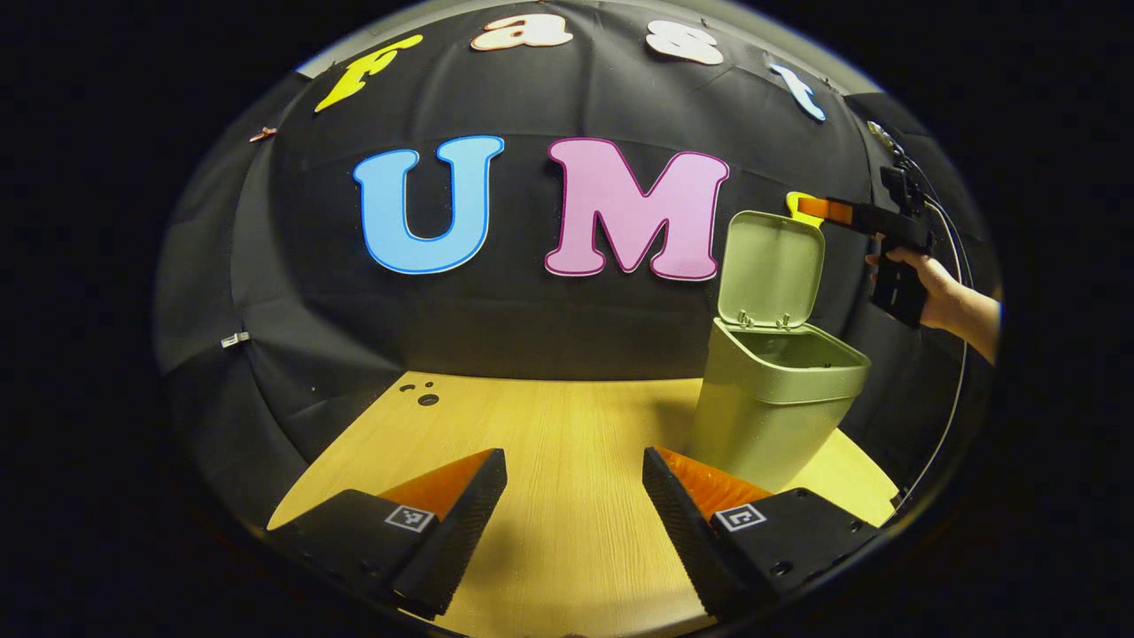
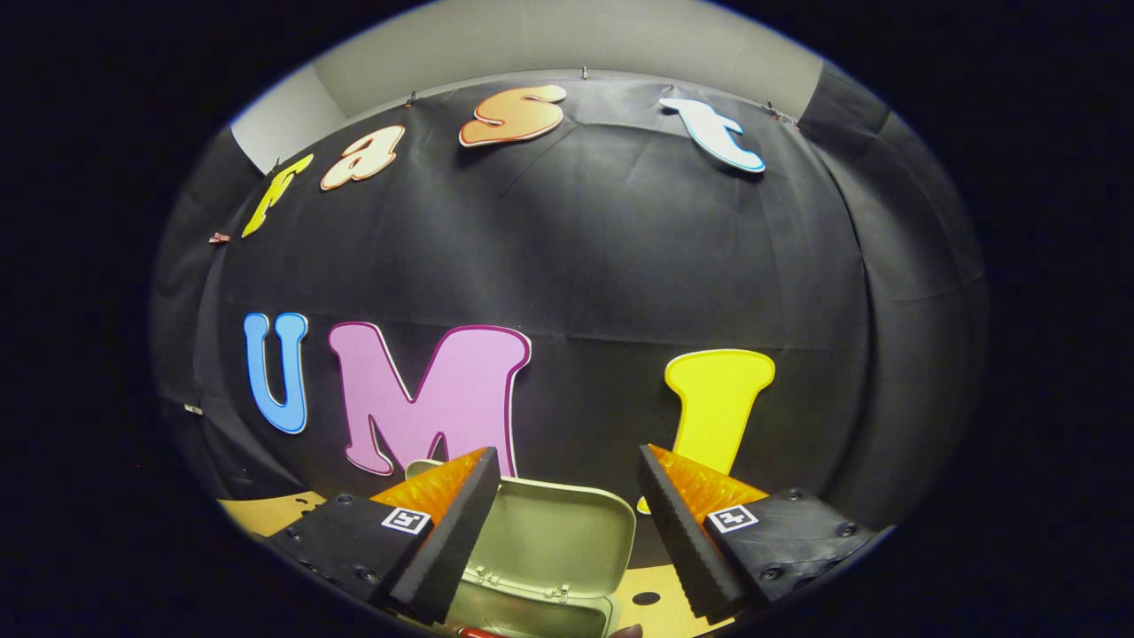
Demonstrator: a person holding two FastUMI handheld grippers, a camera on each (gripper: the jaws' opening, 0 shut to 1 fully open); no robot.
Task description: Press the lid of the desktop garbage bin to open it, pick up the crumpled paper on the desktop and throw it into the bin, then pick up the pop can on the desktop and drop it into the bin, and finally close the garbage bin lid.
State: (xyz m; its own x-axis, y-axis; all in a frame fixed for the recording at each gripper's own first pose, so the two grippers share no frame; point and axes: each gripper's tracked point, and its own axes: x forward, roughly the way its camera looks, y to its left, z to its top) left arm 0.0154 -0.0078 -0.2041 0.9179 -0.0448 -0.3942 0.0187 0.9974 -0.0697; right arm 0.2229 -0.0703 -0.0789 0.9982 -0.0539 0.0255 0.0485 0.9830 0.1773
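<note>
**Bin lid raised, right tool above its top edge**

In the left gripper view, the green desktop garbage bin (image 1: 775,403) is seen standing upright on the wooden counter (image 1: 549,443), toward the right side and close to the black cloth wall (image 1: 496,310). Its lid (image 1: 769,270) is swung up on the rear hinge and stands nearly vertical, so that the bin's mouth is left uncovered. The left tool (image 1: 574,505) is held low over the counter, apart from the bin, its fingers spread wide with bare wood between them and nothing gripped.

Farther off in the same view, the right tool (image 1: 804,208) is held out roughly level, its tip at the lid's upper right corner; whether contact is made cannot be told. It is carried by a hand (image 1: 921,283) wrapped around the grip, with the forearm entering from the right edge.

In the right gripper view, the right tool (image 2: 567,523) is seen from its own camera, pointed at the cloth wall with a slight downward tilt. Its fingers are set wide apart and hold nothing. The raised lid (image 2: 554,540) appears between and below them, with its inner face turned to the camera and the hinge at the bottom; the left finger overlaps the lid's left edge. A patch of counter (image 2: 656,607) is visible beside the lid.
</note>
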